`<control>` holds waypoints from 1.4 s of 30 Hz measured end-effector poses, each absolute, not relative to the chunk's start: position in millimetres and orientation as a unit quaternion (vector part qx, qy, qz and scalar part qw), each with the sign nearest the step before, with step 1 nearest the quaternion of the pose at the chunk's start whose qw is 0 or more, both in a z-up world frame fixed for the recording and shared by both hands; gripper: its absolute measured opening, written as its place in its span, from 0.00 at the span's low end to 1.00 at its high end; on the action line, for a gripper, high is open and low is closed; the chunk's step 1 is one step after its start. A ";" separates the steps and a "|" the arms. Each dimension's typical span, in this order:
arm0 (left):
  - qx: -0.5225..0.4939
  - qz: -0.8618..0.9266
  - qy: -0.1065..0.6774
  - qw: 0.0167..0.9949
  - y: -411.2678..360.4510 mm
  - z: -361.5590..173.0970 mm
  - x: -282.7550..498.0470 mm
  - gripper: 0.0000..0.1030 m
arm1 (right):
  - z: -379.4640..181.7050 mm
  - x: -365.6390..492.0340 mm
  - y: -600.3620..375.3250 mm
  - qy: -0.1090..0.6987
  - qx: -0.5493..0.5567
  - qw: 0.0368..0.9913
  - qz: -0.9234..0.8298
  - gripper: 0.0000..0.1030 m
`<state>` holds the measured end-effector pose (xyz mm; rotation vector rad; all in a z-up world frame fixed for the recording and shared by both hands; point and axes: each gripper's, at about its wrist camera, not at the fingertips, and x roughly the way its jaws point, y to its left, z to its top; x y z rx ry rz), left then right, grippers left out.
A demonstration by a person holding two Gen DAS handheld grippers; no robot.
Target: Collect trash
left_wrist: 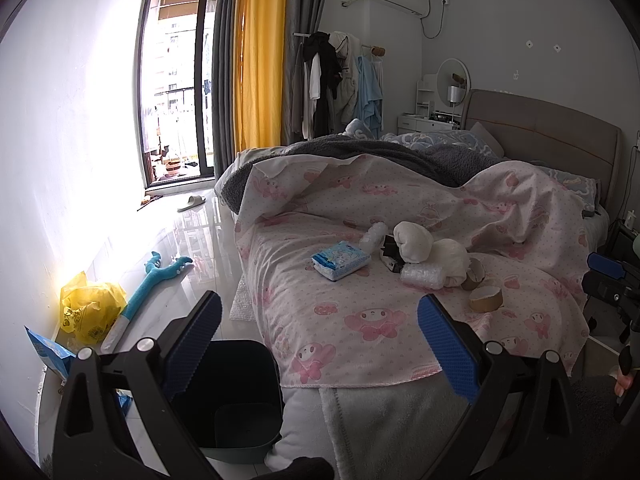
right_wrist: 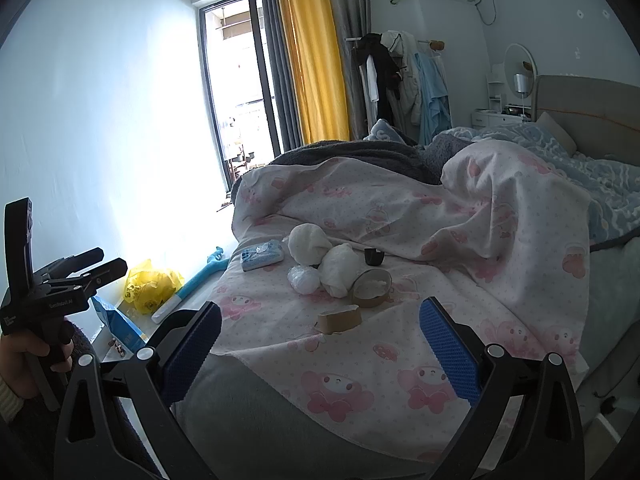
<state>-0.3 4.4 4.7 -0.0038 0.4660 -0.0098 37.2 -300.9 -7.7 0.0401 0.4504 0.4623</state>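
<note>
Trash lies in a cluster on the pink-patterned bedsheet (left_wrist: 360,320): a blue tissue pack (left_wrist: 340,260), white crumpled wads (left_wrist: 416,240), bubble-wrap rolls (left_wrist: 424,276), a black piece (left_wrist: 390,250) and two cardboard tape rings (left_wrist: 486,299). The right wrist view shows the same tissue pack (right_wrist: 262,260), wads (right_wrist: 320,252), bubble wrap (right_wrist: 304,279), tape rings (right_wrist: 340,319) and a black cup-like piece (right_wrist: 374,257). My left gripper (left_wrist: 318,332) is open, short of the pile, above a dark bin (left_wrist: 236,396). My right gripper (right_wrist: 320,336) is open too, just short of the nearest ring.
On the floor left of the bed lie a yellow plastic bag (left_wrist: 90,308), a blue toy stick (left_wrist: 152,284) and a blue packet (left_wrist: 48,352). A hand (right_wrist: 24,356) holds the left gripper's handle. A clothes rack (left_wrist: 336,80), a slipper (left_wrist: 191,202) and a vanity stand farther back.
</note>
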 end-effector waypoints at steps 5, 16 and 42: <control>-0.002 -0.005 0.230 0.973 5.0 5.6 -0.5 0.97 | -7.6 37.3 -301.3 0.222 0.020 0.948 0.227 0.97; -0.003 -0.005 0.231 0.973 4.5 4.5 -0.3 0.97 | -7.5 37.4 -301.9 0.222 0.020 0.948 0.227 0.97; -0.002 -0.003 0.230 0.973 -0.1 10.6 0.6 0.97 | -7.6 37.0 -302.0 0.221 0.021 0.948 0.227 0.97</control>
